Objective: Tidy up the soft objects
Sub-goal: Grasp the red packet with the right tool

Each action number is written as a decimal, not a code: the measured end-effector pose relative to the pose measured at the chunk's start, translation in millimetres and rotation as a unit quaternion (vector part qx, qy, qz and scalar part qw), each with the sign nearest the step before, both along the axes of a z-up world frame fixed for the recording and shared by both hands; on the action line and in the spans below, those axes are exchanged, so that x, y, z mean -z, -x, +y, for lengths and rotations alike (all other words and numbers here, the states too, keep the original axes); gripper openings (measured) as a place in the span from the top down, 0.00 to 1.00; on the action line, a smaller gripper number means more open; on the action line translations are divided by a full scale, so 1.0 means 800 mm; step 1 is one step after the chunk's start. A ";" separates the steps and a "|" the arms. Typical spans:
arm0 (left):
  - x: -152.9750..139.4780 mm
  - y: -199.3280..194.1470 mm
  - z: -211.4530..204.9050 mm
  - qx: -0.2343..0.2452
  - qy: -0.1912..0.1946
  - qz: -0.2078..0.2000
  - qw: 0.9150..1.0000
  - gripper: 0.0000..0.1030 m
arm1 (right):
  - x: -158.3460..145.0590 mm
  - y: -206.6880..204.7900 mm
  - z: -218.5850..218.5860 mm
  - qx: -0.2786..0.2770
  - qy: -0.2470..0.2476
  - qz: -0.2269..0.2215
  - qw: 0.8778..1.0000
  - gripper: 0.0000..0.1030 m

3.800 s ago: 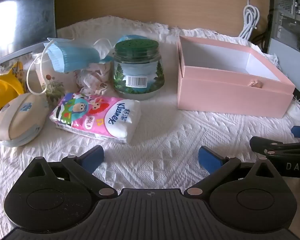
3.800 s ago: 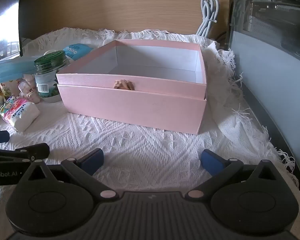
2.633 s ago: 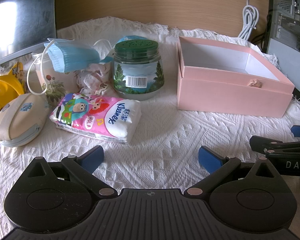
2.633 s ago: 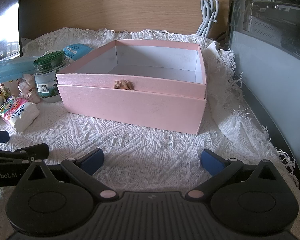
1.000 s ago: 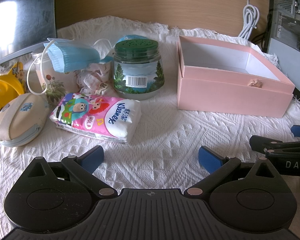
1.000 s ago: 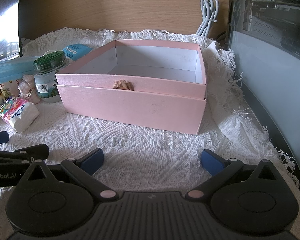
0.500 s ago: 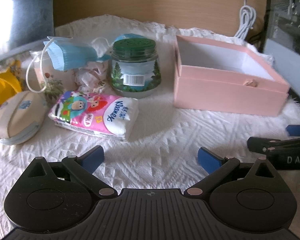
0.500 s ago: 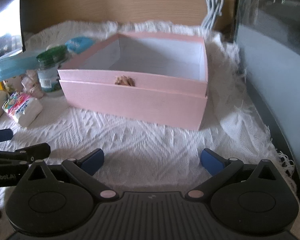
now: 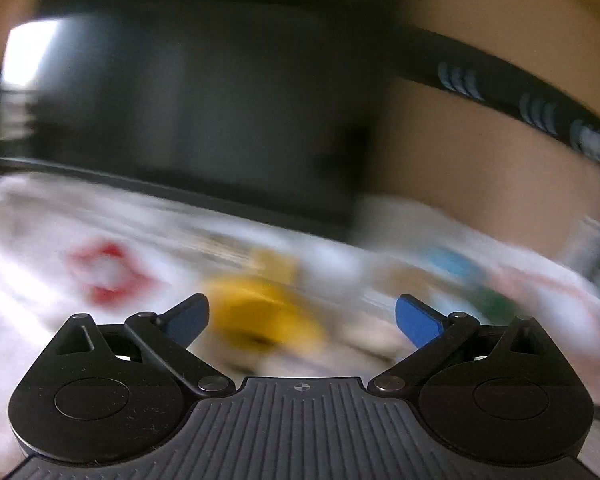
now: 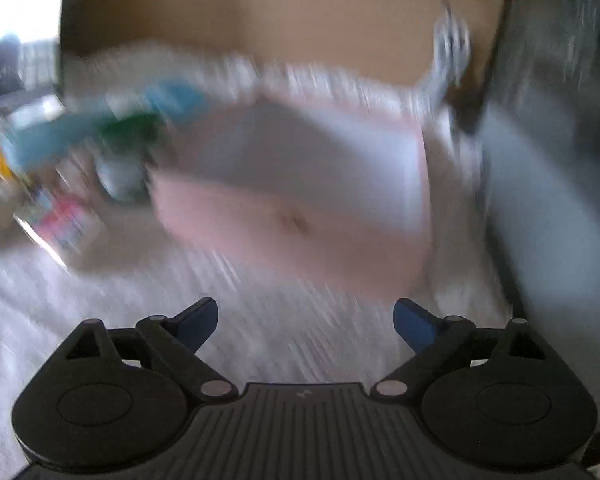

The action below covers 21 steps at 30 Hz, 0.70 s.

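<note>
Both views are heavily smeared by motion; fine detail cannot be read.

Left tool (image 9: 302,316): blue pads stand wide apart, nothing between them. Past them lies a yellow item (image 9: 260,316) on the white cloth (image 9: 28,288) covering the surface. A red-and-white patch (image 9: 104,272) lies to its left; what it is cannot be told. A dark screen (image 9: 188,120) stands behind.

Right tool (image 10: 306,320): jaws set wide and closing, nothing between them. It faces the pink box (image 10: 292,232), which stands open on the cloth, its white inside showing. To the box's left sit a green-lidded jar (image 10: 124,152), a blue mask (image 10: 56,136) and a colourful tissue pack (image 10: 60,224), all outside the box.
</note>
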State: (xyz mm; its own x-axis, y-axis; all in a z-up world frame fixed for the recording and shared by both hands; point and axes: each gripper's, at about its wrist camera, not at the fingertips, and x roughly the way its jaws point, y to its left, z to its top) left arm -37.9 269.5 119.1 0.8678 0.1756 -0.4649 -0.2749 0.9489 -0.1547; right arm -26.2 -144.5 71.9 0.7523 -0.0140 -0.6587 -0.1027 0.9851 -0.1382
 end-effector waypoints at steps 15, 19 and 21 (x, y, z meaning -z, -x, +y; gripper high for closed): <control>0.072 -0.124 0.190 -0.133 0.080 0.116 0.981 0.01 | -0.119 -0.011 0.195 -0.121 -0.034 -0.125 0.984 0.07; 0.083 -0.103 0.176 -0.094 0.015 0.097 0.991 0.04 | -0.139 -0.034 0.266 -0.163 -0.068 -0.124 0.976 0.07; 0.087 -0.087 0.178 -0.085 -0.015 0.073 0.994 0.45 | -0.138 -0.047 0.303 -0.182 -0.080 -0.115 0.973 0.07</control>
State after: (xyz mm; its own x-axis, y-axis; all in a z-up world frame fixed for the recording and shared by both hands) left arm 31.9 411.6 49.7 0.7486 0.3293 -0.5754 -0.4485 0.8907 -0.0737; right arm 11.1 98.0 182.0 0.8158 0.3693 -0.4450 -0.4332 0.9000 -0.0473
